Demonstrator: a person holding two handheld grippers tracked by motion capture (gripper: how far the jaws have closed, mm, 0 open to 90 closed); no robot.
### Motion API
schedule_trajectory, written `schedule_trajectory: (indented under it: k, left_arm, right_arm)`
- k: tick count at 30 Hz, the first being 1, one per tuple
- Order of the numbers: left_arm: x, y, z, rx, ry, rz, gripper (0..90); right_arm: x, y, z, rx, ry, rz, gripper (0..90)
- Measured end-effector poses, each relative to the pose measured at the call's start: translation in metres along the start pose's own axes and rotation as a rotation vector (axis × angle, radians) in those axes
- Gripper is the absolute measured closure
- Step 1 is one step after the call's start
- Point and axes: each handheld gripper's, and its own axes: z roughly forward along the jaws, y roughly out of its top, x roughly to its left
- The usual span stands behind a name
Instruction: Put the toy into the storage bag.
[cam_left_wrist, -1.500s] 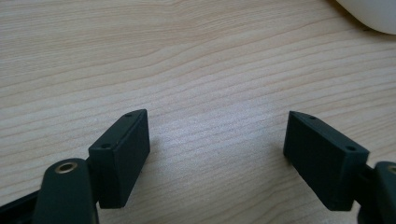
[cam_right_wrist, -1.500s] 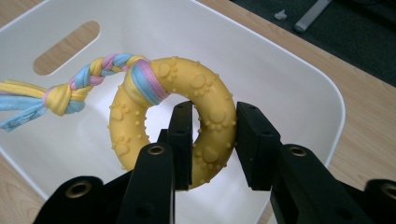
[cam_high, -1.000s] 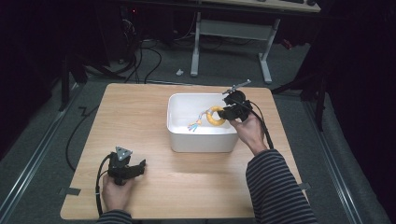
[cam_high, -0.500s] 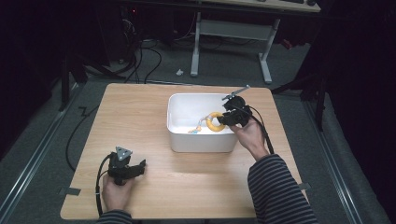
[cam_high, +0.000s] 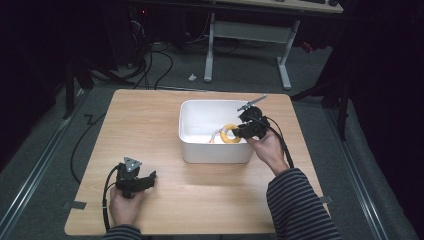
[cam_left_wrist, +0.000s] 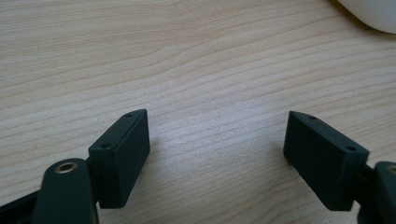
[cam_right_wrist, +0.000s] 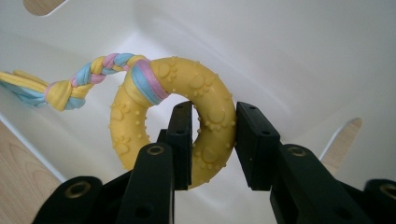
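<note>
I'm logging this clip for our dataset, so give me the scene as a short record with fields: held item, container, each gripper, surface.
held item: yellow ring toy with a braided rope tail, knobbly with paw prints
container: white bin, ring toy inside it, above its floor
right gripper: shut on the ring's side, one jaw through the hole
left gripper: open, nothing between the jaws, low over the table
surface: wooden table

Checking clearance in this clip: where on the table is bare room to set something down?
Bare wood lies left of the white bin, behind the left gripper, and along the front edge between the hands. It is crowded at the bin, where the right gripper holds the yellow ring toy.
</note>
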Motion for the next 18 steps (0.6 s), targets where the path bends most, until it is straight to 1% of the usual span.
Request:
schedule_trajectory:
  k: [3, 7, 9, 18]
  left_arm:
    - [0.0002, 0.0001, 0.0000, 0.000, -0.001, -0.001, 23.0]
    - [0.0002, 0.0001, 0.0001, 0.000, -0.001, -0.001, 23.0]
    - [0.0002, 0.0000, 0.0001, -0.001, -0.001, -0.002, 23.0]
    - [0.0003, 0.0000, 0.0000, -0.001, -0.001, -0.002, 23.0]
  right_arm:
    - [0.0012, -0.0003, 0.0001, 0.002, 0.005, -0.013, 68.8]
    - [0.0028, -0.0007, 0.0009, 0.013, 0.011, -0.019, 68.8]
    - [0.0038, -0.0011, 0.0008, 0.017, 0.012, -0.013, 68.8]
    - [0.0067, -0.0024, 0.0023, 0.029, 0.023, -0.027, 68.8]
